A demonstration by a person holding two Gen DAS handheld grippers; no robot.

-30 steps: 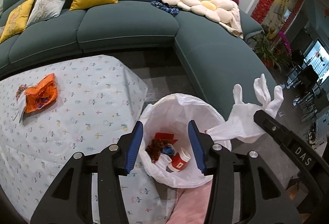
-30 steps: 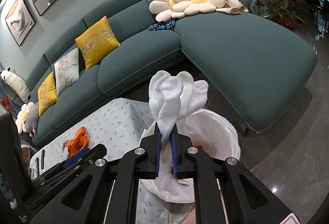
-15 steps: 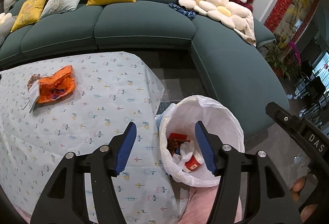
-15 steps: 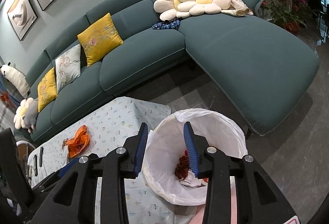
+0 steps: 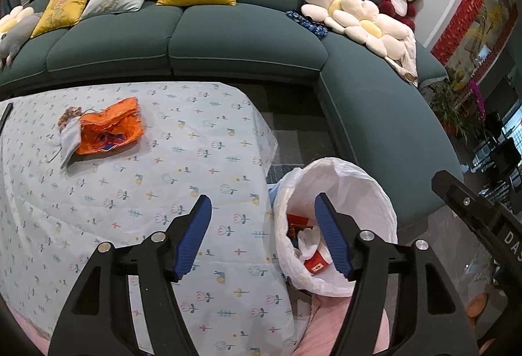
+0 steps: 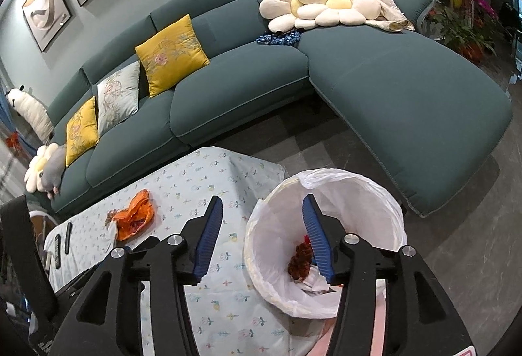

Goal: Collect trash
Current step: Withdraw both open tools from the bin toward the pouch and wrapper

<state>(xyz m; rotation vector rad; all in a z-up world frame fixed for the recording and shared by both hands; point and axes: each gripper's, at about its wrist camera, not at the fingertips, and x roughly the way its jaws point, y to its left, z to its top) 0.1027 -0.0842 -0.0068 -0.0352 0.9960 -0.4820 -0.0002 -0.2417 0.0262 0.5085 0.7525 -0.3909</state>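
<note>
Both your grippers, left (image 5: 262, 233) and right (image 6: 261, 233), have just been opening; jaws spread, nothing between them. Orange bag (image 5: 111, 131), with a pale pouch touching it, lies on the table (image 5: 169, 179), well apart from the bin (image 5: 339, 186). Looks light, crinkly, limp; pinch a raised fold, not the flat.

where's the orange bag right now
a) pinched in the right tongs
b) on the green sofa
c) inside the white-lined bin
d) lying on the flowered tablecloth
d: the orange bag lies flat on the flowered tablecloth, well apart from the white-lined bin, and both the left tongs and the right tongs stand open with nothing between the pads.
</note>
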